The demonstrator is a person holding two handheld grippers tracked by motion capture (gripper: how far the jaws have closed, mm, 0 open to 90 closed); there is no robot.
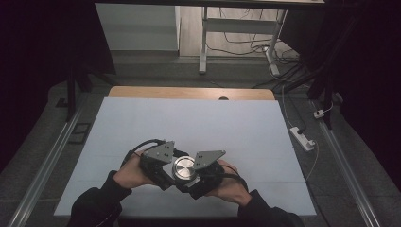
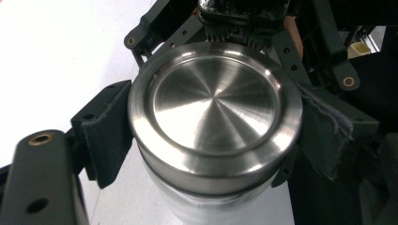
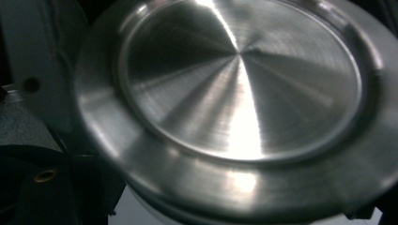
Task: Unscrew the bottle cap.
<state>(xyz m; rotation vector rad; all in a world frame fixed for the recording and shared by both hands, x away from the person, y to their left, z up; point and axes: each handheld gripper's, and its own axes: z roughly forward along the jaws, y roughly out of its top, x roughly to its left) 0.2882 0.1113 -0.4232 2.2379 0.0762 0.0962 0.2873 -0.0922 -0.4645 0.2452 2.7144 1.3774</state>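
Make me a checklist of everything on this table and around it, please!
Surface: white table top, wooden strip along its far edge.
Job's things: shiny round metal lid on a white container, held upright between both grippers near the table's near edge.
Clutter: nothing seen on the table top.
Grippers: left gripper has its pads on either side of the lid; whether they press cannot be told. Right gripper sits against the container, shut on it lower down.
Cables: black cable loops from the left gripper; more wires on the floor beyond.
Surroundings: white power strip on the floor at right, white desk frame behind, dark room.
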